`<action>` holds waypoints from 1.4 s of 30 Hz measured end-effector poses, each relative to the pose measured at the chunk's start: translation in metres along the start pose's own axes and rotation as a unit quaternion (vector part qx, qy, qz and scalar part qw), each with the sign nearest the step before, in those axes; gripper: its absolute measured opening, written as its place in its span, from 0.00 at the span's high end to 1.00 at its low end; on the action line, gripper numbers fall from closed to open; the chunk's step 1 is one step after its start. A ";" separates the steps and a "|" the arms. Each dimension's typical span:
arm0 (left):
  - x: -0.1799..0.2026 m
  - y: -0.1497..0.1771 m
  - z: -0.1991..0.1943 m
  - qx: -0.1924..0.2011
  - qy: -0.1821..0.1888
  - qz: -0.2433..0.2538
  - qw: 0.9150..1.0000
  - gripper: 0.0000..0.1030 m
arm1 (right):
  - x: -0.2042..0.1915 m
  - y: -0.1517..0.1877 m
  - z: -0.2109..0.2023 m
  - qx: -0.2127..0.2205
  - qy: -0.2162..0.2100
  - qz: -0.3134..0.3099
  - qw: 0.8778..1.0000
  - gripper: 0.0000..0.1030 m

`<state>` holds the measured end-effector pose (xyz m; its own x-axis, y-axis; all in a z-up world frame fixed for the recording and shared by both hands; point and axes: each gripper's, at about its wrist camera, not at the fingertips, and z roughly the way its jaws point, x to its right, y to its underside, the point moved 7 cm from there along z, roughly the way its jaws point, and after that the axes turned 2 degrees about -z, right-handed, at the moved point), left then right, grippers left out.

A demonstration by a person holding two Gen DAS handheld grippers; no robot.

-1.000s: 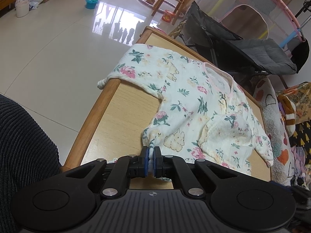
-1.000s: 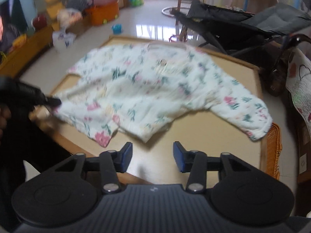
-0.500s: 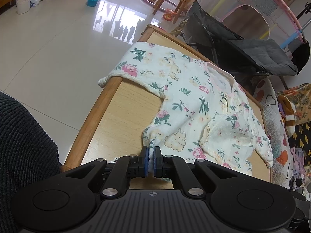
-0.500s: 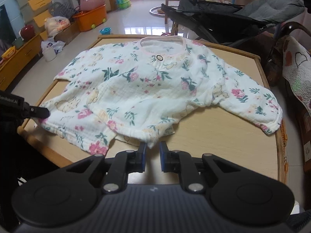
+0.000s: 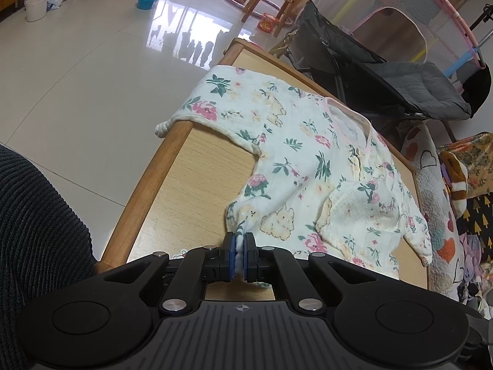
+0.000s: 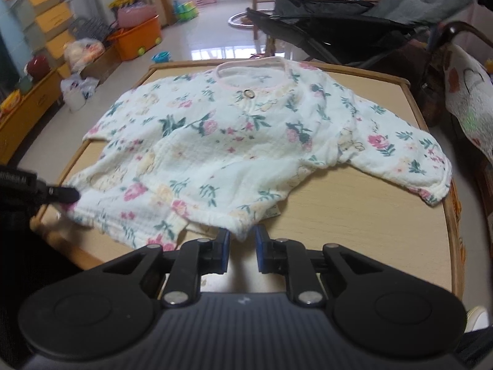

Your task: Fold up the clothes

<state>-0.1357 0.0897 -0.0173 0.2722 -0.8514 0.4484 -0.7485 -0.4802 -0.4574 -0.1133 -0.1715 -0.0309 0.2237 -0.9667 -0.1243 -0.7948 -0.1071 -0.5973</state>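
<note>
both tools at the hem of a floral baby top, setting up the first fold

floral baby top (image 6: 243, 141) lies spread front-up on the wooden tabletop (image 6: 354, 215), neckline at the far edge, one sleeve hanging over the side edge. left tool (image 5: 238, 254) is clenched on the hem corner nearest it. right tool (image 6: 241, 246) has a narrow gap, the other hem corner (image 6: 243, 232) sits just at its tips, pads not clearly pressing yet. to do it well: push the right tool further onto the hem before closing, grab both layers, then lift both corners together and level so the fabric doesn't skew.
</note>
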 end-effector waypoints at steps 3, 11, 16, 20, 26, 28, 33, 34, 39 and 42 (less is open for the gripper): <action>0.000 0.000 -0.001 0.000 0.000 0.000 1.000 0.95 | 0.003 -0.003 -0.002 0.009 0.002 0.000 1.000 0.93; 0.000 -0.001 -0.003 0.004 0.005 -0.005 1.000 0.95 | 0.010 0.001 -0.021 -0.016 0.072 -0.090 0.993 0.98; 0.002 -0.001 -0.004 0.005 0.009 -0.006 1.000 0.95 | 0.021 0.001 -0.044 -0.031 0.123 -0.149 0.981 0.98; 0.004 -0.001 -0.006 0.006 0.017 -0.004 1.000 0.95 | 0.024 0.004 -0.052 -0.059 0.153 -0.200 0.966 0.98; 0.007 0.000 -0.008 -0.003 0.030 -0.003 1.000 0.95 | 0.030 0.022 -0.043 -0.129 0.163 -0.232 0.950 0.98; 0.008 0.002 -0.009 -0.010 0.033 -0.004 0.999 0.95 | 0.031 0.030 -0.035 -0.153 0.153 -0.230 0.949 0.98; 0.010 0.006 -0.010 -0.027 0.041 -0.004 0.999 0.95 | 0.031 0.038 -0.024 -0.172 0.145 -0.228 0.947 0.95; 0.010 0.006 -0.010 -0.030 0.043 -0.004 0.999 0.95 | 0.031 0.037 -0.026 -0.173 0.142 -0.226 0.948 0.93; 0.012 0.007 -0.013 -0.037 0.036 0.002 0.999 0.90 | 0.034 0.024 -0.045 -0.158 0.134 -0.210 0.955 0.91; 0.017 0.007 -0.015 -0.040 0.029 0.020 0.999 0.87 | 0.027 0.010 -0.055 -0.127 0.120 -0.203 0.964 0.89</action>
<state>-0.1454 0.0752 -0.0018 0.2063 -0.8548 0.4761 -0.8044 -0.4252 -0.4149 -0.1468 -0.2114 0.0033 0.4321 -0.8562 0.2833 -0.7884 -0.5112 -0.3422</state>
